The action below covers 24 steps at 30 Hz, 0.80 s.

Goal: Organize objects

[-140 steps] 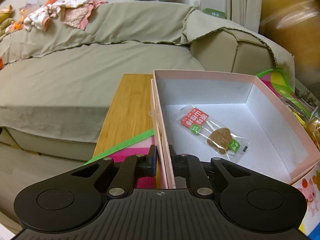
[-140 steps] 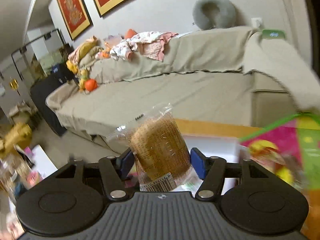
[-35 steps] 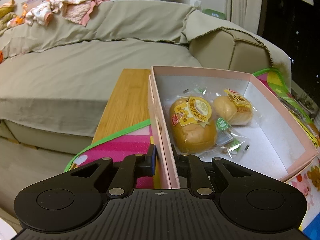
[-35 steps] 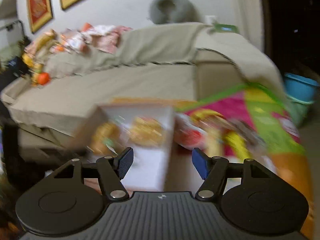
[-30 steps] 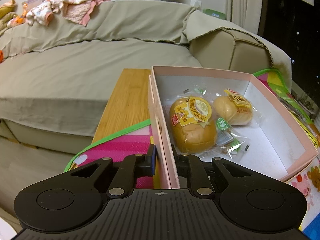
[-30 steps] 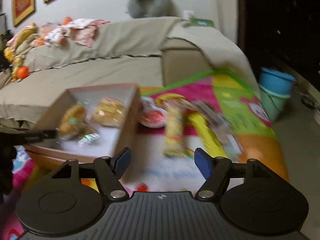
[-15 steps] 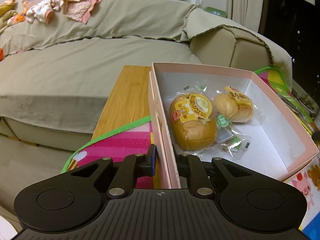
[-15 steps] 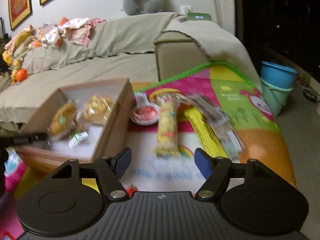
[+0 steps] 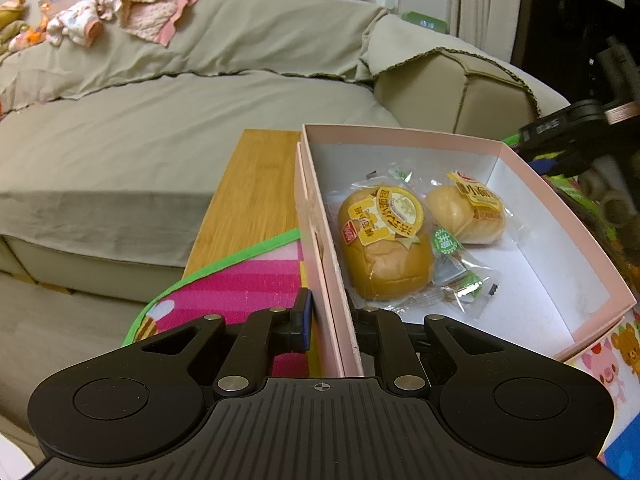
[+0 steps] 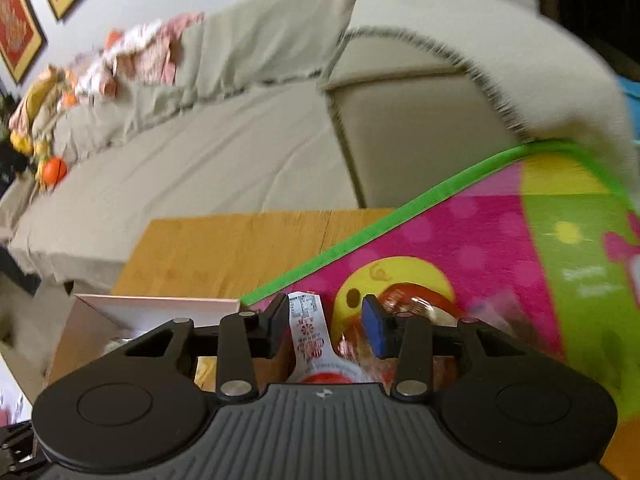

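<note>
You are pinching the box wall with your left gripper (image 9: 329, 322) while your right gripper (image 10: 326, 330) is narrowing around a snack.

Your left gripper is pressing its fingers on the near wall of the pink box (image 9: 448, 141), one finger outside and one inside. Two wrapped buns (image 9: 385, 246) are lying inside the box, side by side, with a small green packet (image 9: 454, 270) touching them. The box is sitting on a colourful mat (image 9: 240, 284) over a wooden table (image 9: 256, 184), beside a beige sofa (image 9: 168, 128). Your right gripper has just been closing; a white and red snack packet (image 10: 310, 334) is standing between its fingers, but you cannot tell yet if the pads are pressing it. This packet is lying on the mat, just beside the box.
</note>
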### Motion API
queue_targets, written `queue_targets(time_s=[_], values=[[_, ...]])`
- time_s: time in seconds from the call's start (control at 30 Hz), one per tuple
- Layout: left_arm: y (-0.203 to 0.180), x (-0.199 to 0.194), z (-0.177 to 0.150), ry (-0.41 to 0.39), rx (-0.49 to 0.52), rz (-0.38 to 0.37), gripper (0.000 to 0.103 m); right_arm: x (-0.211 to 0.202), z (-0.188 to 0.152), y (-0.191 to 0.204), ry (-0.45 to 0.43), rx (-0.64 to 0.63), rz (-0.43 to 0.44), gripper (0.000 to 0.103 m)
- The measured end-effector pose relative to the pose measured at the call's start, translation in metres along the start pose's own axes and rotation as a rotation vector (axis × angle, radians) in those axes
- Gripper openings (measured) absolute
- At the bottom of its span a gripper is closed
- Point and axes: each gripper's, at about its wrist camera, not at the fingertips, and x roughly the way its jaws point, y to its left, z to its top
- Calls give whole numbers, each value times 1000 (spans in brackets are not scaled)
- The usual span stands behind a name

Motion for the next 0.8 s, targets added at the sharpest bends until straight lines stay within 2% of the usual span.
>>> queue_targets(time_s=[0.07,0.13,0.23,0.47,0.53,0.6,0.67,0.73,0.8], values=[[0,0,1,1,-3,-1,15,12,-1,-1,30,6,18,38],[0,1,1,1,-8,-1,15,14,-4,-7,47,42,66,32],[0,1,1,-1,-16,-1,15,8,-15,-10,76,27,57,28],[-2,1,0,-1,-24,2,15,-31,-45,-17,75,-87,-74,28],[-2,2,-1,1,-29,1,15,-42,-54,-15,57,-158,-154,28],[-1,2,-1,1,-30,1,15,-56,-63,-12,31,-228,-182,29],[-1,1,-1,0,-31,2,15,-73,-72,-12,-4,-263,-128,35],[-1,1,-1,0,-33,3,15,-84,-79,-12,-21,-247,-66,51],[-1,1,-1,1,-32,4,15,-87,-83,-12,-21,-209,-15,51]])
